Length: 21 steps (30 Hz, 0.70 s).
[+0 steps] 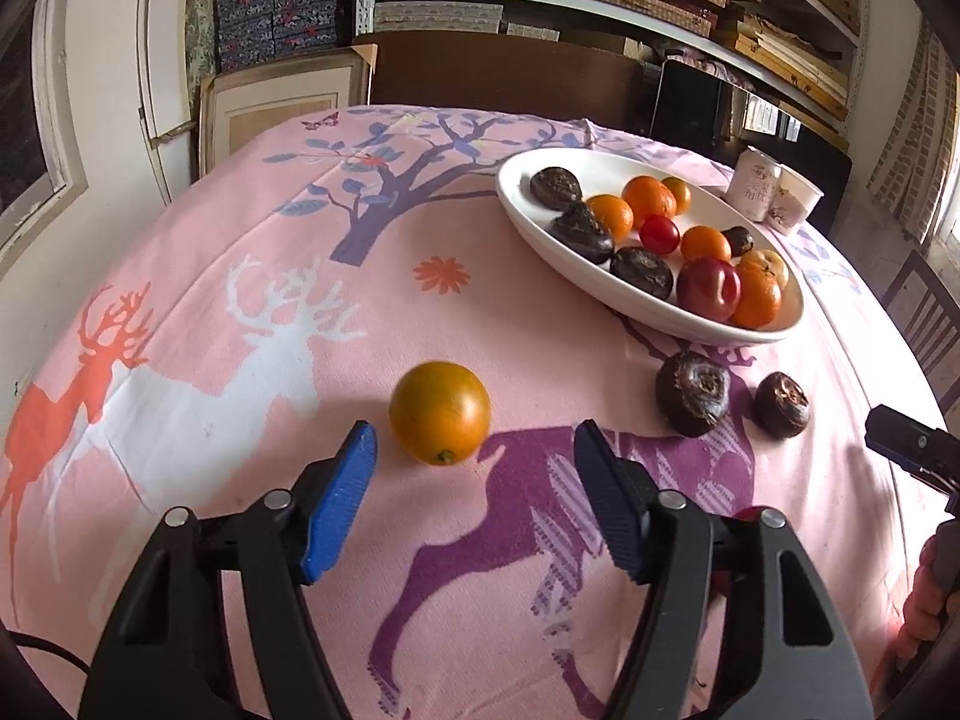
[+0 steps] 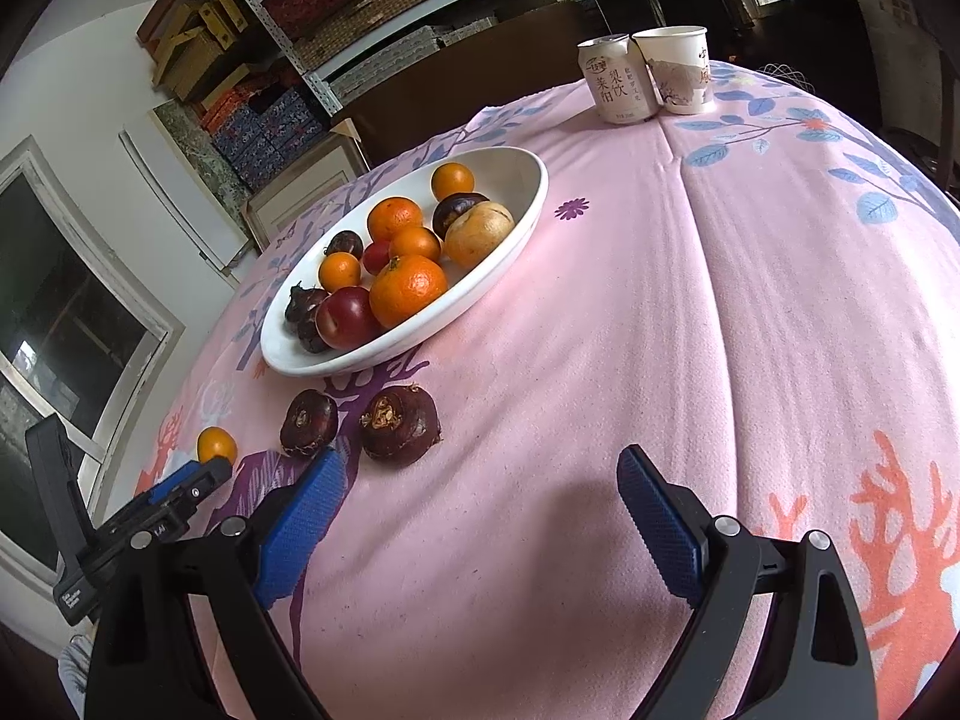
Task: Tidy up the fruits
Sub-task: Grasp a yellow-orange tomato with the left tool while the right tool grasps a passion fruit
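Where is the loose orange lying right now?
In the left wrist view the orange lies on the tablecloth just beyond the left gripper, left of two dark fruits.

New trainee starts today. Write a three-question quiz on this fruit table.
1. True or false: the left gripper holds the orange.
2. How many dark fruits lie on the cloth outside the dish?
3. What stands beside the can? A) cup B) bottle C) jar

Key: 1 false, its fingers are apart and clear of the fruit; 2 two; 3 A, the cup.
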Each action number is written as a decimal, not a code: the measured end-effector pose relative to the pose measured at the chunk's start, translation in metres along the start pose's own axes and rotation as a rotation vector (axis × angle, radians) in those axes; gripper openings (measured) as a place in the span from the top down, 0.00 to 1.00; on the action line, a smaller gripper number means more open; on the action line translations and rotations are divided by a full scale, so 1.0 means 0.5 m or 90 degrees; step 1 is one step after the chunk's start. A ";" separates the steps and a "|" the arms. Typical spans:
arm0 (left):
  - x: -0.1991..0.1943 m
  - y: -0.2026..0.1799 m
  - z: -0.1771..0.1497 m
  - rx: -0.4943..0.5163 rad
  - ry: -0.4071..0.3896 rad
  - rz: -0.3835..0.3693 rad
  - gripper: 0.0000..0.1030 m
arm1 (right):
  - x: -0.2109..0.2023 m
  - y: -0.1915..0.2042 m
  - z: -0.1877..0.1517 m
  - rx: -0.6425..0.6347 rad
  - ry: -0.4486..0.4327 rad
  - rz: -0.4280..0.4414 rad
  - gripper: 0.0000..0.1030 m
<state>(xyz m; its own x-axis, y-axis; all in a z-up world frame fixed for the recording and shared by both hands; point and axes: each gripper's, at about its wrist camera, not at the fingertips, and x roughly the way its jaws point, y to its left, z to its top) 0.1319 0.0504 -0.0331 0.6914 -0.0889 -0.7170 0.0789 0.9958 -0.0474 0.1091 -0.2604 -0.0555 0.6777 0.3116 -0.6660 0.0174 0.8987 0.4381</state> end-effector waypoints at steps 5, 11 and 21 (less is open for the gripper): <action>0.025 0.011 0.004 -0.008 0.035 -0.025 0.59 | 0.003 0.011 -0.003 -0.025 -0.001 -0.005 0.10; 0.032 0.018 0.014 -0.023 0.025 -0.041 0.65 | 0.003 0.034 -0.009 -0.073 -0.011 -0.003 0.10; 0.034 -0.003 0.011 -0.003 0.031 -0.048 0.65 | 0.055 0.085 -0.005 -0.131 0.021 -0.014 0.16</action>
<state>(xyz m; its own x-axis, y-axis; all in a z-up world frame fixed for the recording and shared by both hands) 0.1476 0.0474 -0.0414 0.6476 -0.1627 -0.7444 0.1264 0.9863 -0.1055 0.1267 -0.2128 -0.0567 0.6539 0.2989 -0.6951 -0.1212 0.9482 0.2937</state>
